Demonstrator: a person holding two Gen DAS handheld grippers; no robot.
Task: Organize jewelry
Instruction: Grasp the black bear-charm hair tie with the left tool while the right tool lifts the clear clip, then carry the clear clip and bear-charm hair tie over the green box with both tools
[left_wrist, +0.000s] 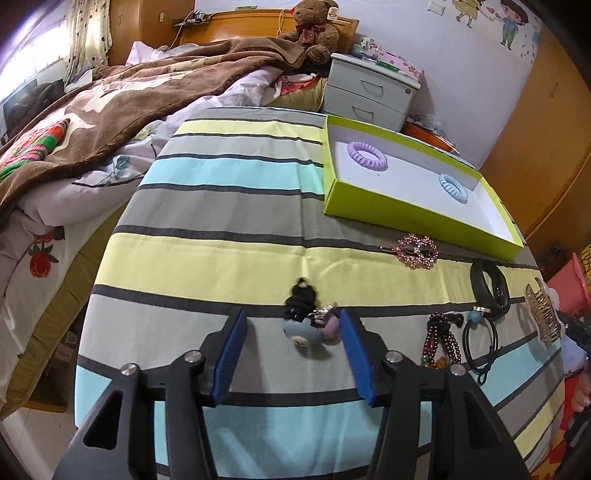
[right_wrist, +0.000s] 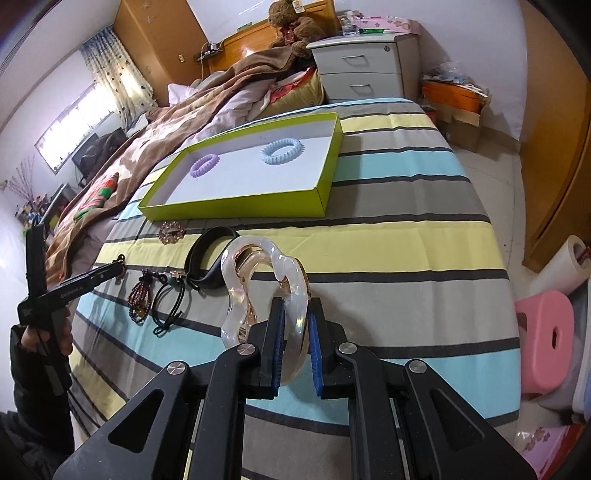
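Observation:
A green box (left_wrist: 406, 212) (right_wrist: 236, 206) lies on the striped table, holding a purple coil hair tie (left_wrist: 366, 153) (right_wrist: 204, 164) and a blue one (left_wrist: 453, 187) (right_wrist: 282, 150). My left gripper (left_wrist: 293, 319) is open, its fingers on either side of a plush hair tie with a black scrunchie (left_wrist: 306, 321). My right gripper (right_wrist: 295, 314) is shut on a clear hair claw clip (right_wrist: 258, 280), held above the table; it also shows in the left wrist view (left_wrist: 543, 314).
On the table lie a pink rhinestone clip (left_wrist: 417, 251) (right_wrist: 171, 232), a black band (left_wrist: 489, 288) (right_wrist: 210, 264), a beaded bracelet (left_wrist: 441, 343) (right_wrist: 140, 297) and a black elastic tie (left_wrist: 480, 341) (right_wrist: 170, 306). A bed stands to the left, a nightstand (left_wrist: 373, 92) behind, a pink stool (right_wrist: 546, 332) to the right.

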